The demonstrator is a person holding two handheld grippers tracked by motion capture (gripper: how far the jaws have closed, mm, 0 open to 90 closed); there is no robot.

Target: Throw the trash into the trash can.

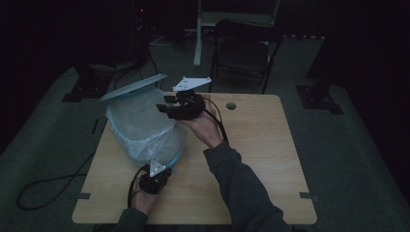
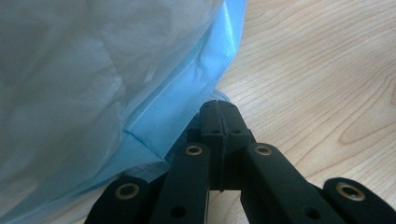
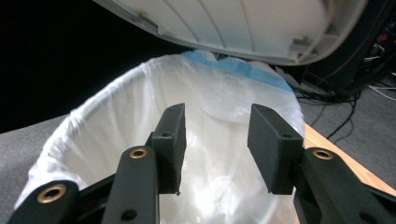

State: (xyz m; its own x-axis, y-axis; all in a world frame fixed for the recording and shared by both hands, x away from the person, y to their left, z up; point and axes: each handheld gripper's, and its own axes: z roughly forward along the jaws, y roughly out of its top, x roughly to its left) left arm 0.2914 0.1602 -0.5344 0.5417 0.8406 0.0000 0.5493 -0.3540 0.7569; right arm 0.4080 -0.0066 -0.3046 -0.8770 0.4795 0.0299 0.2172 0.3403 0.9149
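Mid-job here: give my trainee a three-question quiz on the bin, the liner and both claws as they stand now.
1. True or false: the bin's lid is raised.
2. Which claw is open? A) left claw B) right claw
3. Fill in: the right claw is poised over the mouth of the ____-lined bin.

Key: 1 true. 2 B; the left claw's jaws are pressed together low beside the blue bag, and whether any film is pinched between them cannot be told. 3 bag.

bin (image 1: 145, 128): body hidden under liner | lid (image 3: 243, 23): cut by top edge | room: too dark
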